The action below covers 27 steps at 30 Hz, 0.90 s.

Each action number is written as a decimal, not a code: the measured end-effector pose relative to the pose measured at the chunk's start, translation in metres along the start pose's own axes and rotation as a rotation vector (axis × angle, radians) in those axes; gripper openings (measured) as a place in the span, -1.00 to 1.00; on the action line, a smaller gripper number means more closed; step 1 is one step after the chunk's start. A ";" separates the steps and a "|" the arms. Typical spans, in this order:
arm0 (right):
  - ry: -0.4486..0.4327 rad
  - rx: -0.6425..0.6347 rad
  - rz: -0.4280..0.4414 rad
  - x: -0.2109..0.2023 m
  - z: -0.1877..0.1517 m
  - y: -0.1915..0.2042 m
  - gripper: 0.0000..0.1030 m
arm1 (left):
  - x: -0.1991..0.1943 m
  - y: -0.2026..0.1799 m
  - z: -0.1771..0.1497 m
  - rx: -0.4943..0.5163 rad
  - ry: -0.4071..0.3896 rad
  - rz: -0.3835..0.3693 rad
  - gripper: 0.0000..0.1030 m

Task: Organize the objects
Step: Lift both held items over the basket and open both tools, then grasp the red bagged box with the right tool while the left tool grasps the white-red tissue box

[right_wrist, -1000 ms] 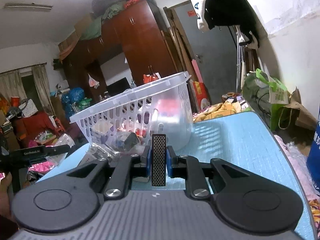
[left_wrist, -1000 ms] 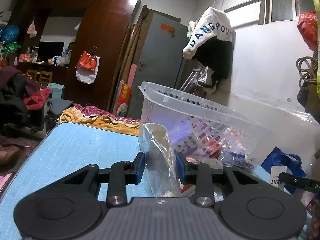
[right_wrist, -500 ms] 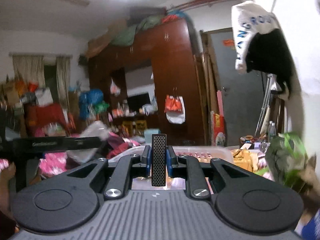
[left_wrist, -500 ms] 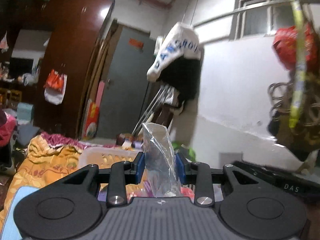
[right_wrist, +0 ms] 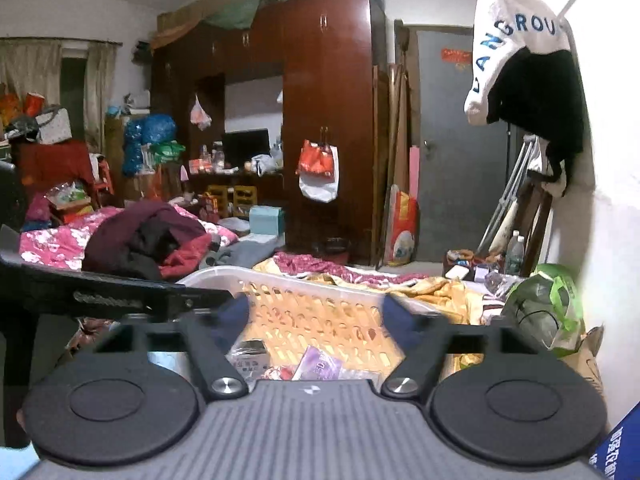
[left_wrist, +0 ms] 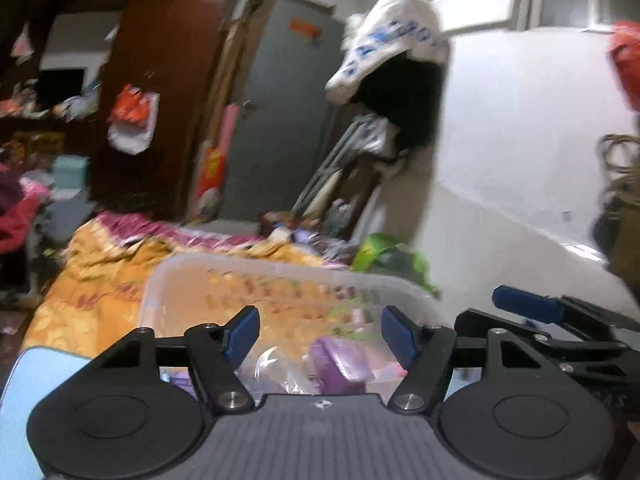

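A white slotted plastic basket (left_wrist: 280, 276) sits under both grippers and holds several packets, among them a purple one (left_wrist: 340, 364) and a clear plastic bag (left_wrist: 276, 368). My left gripper (left_wrist: 320, 332) is open and empty above the basket. My right gripper (right_wrist: 316, 316) is also open and empty above the same basket (right_wrist: 304, 284), where a purple packet (right_wrist: 320, 364) and a dark packet (right_wrist: 250, 354) lie. The right gripper's blue finger shows in the left wrist view (left_wrist: 528, 304).
A blue mat (left_wrist: 16, 384) lies at the left. A yellow patterned blanket (left_wrist: 104, 280) is beyond the basket. A green bag (right_wrist: 544, 308) stands by the white wall at the right. A dark wardrobe (right_wrist: 328, 120) and a bed with clothes (right_wrist: 132, 236) are farther off.
Both grippers opened above the basket. The clear plastic bag left my left gripper and the black mesh-patterned piece left my right gripper. Both cameras tilted down toward the basket.
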State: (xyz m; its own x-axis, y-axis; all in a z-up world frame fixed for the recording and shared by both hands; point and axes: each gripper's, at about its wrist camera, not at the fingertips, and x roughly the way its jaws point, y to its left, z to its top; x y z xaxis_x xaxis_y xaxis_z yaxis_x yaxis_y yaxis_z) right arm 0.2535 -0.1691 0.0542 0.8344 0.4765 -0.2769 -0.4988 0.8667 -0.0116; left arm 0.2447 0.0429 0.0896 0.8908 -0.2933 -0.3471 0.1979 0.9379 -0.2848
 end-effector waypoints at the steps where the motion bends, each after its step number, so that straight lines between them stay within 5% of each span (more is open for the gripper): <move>1: -0.010 0.012 -0.001 -0.014 -0.004 -0.001 0.56 | -0.014 0.001 -0.006 0.013 -0.021 -0.007 0.37; 2: -0.015 0.030 0.009 -0.027 -0.010 -0.002 0.59 | -0.031 0.002 -0.014 0.028 -0.049 -0.026 0.45; 4: -0.024 0.055 0.075 -0.055 -0.029 -0.007 1.00 | -0.064 0.009 -0.039 0.051 -0.082 -0.058 0.71; 8: 0.075 0.046 0.063 -0.076 -0.094 -0.003 1.00 | -0.079 0.027 -0.092 0.064 -0.024 0.008 0.79; 12: 0.174 0.138 0.081 -0.068 -0.135 -0.001 1.00 | -0.051 0.048 -0.116 0.019 0.132 0.043 0.73; 15: 0.216 0.148 0.171 -0.062 -0.145 0.008 0.99 | -0.045 0.054 -0.123 0.004 0.158 0.037 0.71; 19: 0.248 0.006 0.204 -0.052 -0.144 0.041 0.71 | -0.040 0.053 -0.130 0.044 0.179 0.058 0.71; 27: 0.307 -0.054 0.250 -0.023 -0.144 0.053 0.62 | -0.023 0.048 -0.130 0.088 0.240 0.059 0.71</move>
State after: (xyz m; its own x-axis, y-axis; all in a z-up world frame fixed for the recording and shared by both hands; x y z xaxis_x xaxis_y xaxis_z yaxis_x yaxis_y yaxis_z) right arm 0.1739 -0.1554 -0.0785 0.5810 0.5979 -0.5523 -0.6959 0.7168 0.0438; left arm 0.1801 0.0704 -0.0319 0.7811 -0.2635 -0.5661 0.1927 0.9641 -0.1829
